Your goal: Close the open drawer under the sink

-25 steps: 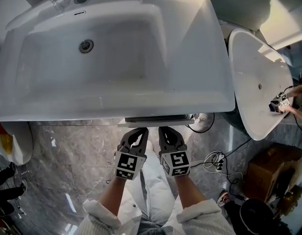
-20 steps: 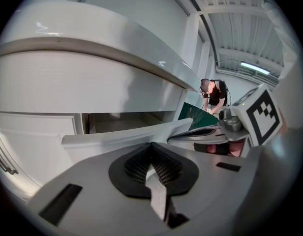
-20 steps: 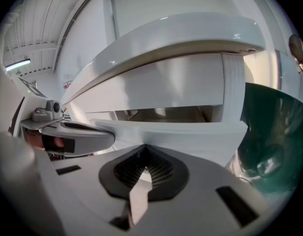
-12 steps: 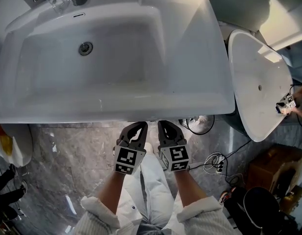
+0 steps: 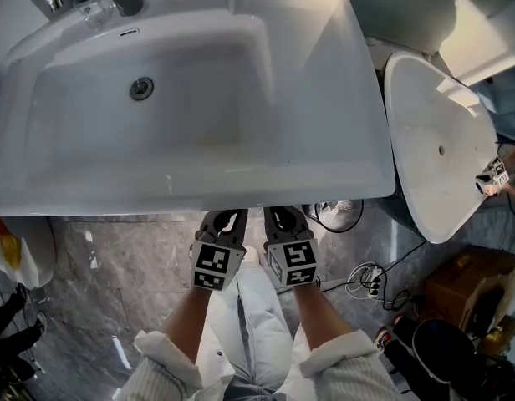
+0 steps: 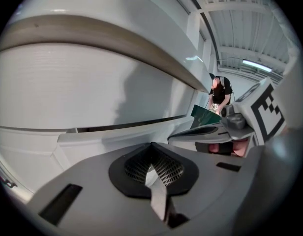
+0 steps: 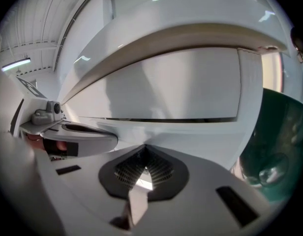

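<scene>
The left gripper [image 5: 226, 217] and right gripper [image 5: 282, 215] were side by side, each with its jaws shut together on nothing. Their tips touched the white drawer [image 7: 181, 132] just ahead, tucked in under the sink [image 5: 191, 186].

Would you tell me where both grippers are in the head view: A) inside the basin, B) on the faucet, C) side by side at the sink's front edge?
C: the left gripper and right gripper sit side by side at the front rim of the sink.
</scene>
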`<state>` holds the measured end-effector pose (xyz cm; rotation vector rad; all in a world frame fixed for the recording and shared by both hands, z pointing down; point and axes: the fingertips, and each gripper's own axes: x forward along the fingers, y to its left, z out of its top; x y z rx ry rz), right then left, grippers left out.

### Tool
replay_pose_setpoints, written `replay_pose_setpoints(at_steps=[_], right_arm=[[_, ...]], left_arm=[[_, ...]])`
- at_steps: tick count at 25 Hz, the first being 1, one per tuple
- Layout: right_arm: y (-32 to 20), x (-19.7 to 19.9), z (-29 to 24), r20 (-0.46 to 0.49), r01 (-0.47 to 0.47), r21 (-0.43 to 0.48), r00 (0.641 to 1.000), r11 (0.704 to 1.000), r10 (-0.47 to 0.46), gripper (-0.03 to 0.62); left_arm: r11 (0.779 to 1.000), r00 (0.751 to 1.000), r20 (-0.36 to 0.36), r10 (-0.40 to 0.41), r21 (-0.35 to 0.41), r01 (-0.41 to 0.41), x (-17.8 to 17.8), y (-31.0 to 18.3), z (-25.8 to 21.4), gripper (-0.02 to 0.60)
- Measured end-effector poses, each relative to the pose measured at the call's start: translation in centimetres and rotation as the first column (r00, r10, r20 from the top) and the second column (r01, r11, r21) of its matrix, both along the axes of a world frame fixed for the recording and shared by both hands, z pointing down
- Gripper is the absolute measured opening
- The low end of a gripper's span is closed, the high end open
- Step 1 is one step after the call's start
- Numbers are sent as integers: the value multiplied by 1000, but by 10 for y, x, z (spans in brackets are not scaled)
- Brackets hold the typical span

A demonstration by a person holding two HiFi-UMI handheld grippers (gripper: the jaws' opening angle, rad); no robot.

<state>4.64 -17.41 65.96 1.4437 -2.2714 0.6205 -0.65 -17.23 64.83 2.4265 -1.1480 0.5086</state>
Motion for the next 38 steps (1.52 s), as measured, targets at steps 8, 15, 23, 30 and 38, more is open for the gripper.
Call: replay_pose_setpoints(at_steps=[8,15,23,30,38], right_arm=[[-14,0,-3,-21,24,13,999,1000,-24,9],[-15,-1,0,-20,19,16,1000,1000,-18,9],[-10,-2,-5,-12,5,15,1000,1000,-4,9],[12,6,-22,0,-29,14,1000,999,29,9],[39,2,-65,3,-26,33,1000,999,26,9]], left_arm=[[1000,1000,12,20,17,-20,2,-14,-3,15],[998,998,31,52,31,-53,6,-14,-1,15],[999,1000,-2,31,24,-31,12,-9,-11,15],[999,999,-27,37,21,-37,19,5,-27,15],[1000,996,-93,7,-7,-8,20,30,-74,15]])
